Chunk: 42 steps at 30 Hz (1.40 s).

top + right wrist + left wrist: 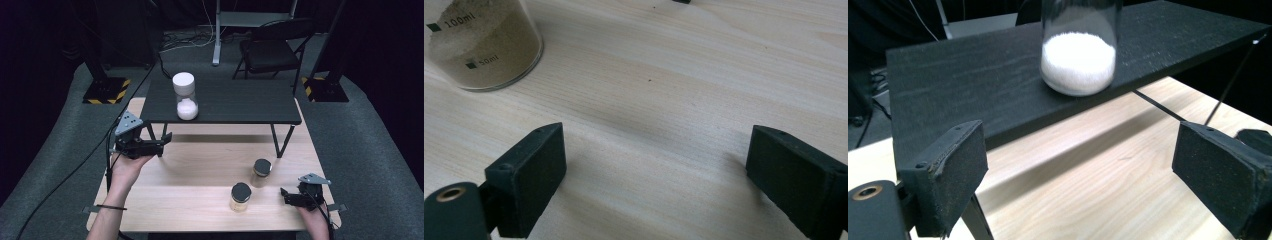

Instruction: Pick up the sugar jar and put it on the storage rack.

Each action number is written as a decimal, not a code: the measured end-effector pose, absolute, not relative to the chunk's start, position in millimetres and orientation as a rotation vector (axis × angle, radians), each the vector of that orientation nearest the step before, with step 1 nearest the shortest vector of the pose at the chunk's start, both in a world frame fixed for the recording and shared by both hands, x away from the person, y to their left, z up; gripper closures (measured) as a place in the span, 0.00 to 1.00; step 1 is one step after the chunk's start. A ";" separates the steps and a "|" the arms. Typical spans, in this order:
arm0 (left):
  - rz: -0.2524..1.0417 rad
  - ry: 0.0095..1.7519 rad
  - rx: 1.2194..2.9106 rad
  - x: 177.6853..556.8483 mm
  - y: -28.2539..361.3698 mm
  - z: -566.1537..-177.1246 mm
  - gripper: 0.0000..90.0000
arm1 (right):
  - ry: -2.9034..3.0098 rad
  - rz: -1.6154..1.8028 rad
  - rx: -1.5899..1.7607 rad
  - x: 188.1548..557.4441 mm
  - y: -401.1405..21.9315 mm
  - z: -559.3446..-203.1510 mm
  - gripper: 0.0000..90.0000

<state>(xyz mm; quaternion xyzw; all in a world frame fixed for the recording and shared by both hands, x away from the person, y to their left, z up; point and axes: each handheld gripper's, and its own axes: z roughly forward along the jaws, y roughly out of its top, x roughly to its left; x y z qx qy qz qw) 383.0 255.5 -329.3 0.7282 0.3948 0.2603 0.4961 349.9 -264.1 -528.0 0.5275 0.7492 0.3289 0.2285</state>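
A glass jar with a white lid, partly filled with white powder, stands on the left part of a black raised shelf. My left gripper hovers open just in front of and below the shelf's left end, pointing right. In the left gripper view the jar stands ahead on the shelf, beyond the empty jaws of the left gripper. Two black-lidded jars of tan powder stand on the wooden table. My right gripper rests open to the right of the nearer one. The right gripper holds nothing, and a tan jar stands beyond its left jaw.
The shelf's thin black legs stand on the table. Beyond the table are a black folding chair, a grey post, two stands with yellow-black striped bases and cables on the floor.
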 end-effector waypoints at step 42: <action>0.582 1.043 1.816 343.7 280.0 -440.8 0.09 | 2.056 0.902 1.459 349.2 -263.9 -528.0 0.09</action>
